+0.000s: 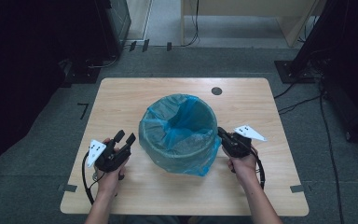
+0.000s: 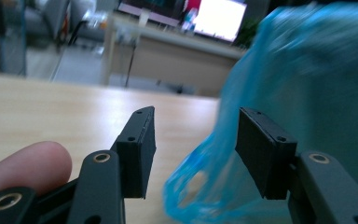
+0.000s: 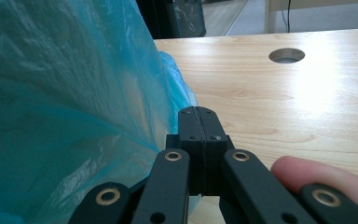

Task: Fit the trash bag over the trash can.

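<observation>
While both hands flank the bin (image 1: 179, 135), work looks to be about the blue bag (image 1: 186, 116) lining it, draped over the rim and hanging down the outside wall. Bin sits mid-bench (image 1: 121, 98), cable hole (image 1: 216, 91) beyond the bin on the far side.

Left hand-held gripper (image 1: 124, 138): just left of the bin, jaws apart with nothing between the pads. From the left gripper view, a loose fold of bag hangs past the bin's base, near the right-hand pad (image 2: 261, 149) but not pinched; contact with that pad is hard to call, blur on the bag.

Right hand-held gripper (image 1: 222, 134): against the bin's right side, jaws closed fully, pads pressed flat together in the right gripper view (image 3: 199, 112). Bag film lies just beside the tips on their left; no plastic seen between the pads, so reads as closed on nothing. A fingertip (image 3: 307, 175) rests on the linkage.

Step in hand, my read: getting a grip on the bag's overhang on both sides, either to pull it snug or lift it off. Early stage, nothing caught.

Next move likely calls for: left jaws easing toward the bin until the hanging fold sits between the pads, then closing. Right jaws need to open first, then take a pinch of film at the bin's side. Thin film, slips easily; bin may shift if pushed from one side.
</observation>
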`<state>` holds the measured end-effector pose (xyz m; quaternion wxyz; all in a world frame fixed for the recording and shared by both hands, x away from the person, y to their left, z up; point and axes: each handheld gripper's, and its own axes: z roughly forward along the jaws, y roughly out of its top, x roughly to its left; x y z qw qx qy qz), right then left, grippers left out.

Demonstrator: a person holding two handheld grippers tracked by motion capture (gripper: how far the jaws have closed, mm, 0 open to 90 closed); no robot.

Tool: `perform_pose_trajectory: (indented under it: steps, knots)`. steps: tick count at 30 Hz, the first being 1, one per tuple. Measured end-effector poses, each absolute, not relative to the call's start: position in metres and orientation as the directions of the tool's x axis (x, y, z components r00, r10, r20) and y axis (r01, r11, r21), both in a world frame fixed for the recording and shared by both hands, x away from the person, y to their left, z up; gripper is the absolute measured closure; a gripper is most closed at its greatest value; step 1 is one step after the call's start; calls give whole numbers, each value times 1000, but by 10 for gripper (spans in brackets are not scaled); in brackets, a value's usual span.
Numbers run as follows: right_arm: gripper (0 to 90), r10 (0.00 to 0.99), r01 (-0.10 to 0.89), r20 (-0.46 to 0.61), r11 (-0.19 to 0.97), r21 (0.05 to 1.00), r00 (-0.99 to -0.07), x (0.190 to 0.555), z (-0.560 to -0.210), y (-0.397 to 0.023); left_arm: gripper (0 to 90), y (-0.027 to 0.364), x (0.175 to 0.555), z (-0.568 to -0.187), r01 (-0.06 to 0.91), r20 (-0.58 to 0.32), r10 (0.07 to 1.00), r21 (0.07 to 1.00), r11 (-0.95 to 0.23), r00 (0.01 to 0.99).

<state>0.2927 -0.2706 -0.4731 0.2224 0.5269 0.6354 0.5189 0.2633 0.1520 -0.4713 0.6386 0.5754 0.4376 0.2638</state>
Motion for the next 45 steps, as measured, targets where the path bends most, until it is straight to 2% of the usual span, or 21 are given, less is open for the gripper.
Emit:
perform_pose_trajectory:
  steps: [3,5,9,12,15,17,19,21,26,34,36,39,41,44,45]
  knots:
    - [900,896,435,273,-102,895,-351,291,-472,-272,437,156,255,-468,126,-255,796,967,223,549]
    - [900,887,430,286,-113,896,-362,290,-471,-272,378,154,252,-467,114,-250,752,967,229,610]
    - [900,882,418,276,-101,903,-382,287,-469,-269,258,134,247,-466,112,-177,707,984,138,685]
    - [900,876,410,273,-97,907,-398,284,-467,-266,280,121,248,-465,128,-157,685,987,93,711]
    - [900,868,402,269,-89,911,-418,280,-466,-263,471,116,249,-466,146,-169,667,985,90,726]
    - [900,861,394,266,-84,915,-434,278,-465,-262,666,116,250,-467,172,-182,666,982,82,724]
    - [900,857,382,254,-73,921,-449,276,-463,-261,812,117,251,-468,196,-192,661,978,70,725]
    - [900,858,373,246,-70,925,-451,274,-463,-261,900,118,253,-471,218,-189,677,975,44,712]
    - [900,880,376,201,-28,926,-431,270,-469,-261,900,120,261,-487,304,-175,734,952,-45,657]
    - [900,918,444,79,112,889,-390,260,-497,-261,900,116,277,-512,541,-122,867,820,-186,484]
    - [900,924,474,63,133,870,-376,259,-503,-264,900,117,279,-516,573,-105,892,798,-189,440]
    - [900,933,516,47,155,842,-357,257,-511,-268,900,122,281,-516,599,-130,908,787,-150,399]
    - [900,933,524,44,161,836,-357,255,-515,-272,888,125,281,-516,594,-158,900,794,-129,406]
    - [894,925,512,69,144,847,-374,252,-515,-276,634,126,279,-514,587,-162,897,800,-125,411]
    - [840,922,506,77,137,851,-378,251,-515,-277,562,127,279,-513,587,-170,893,800,-122,417]
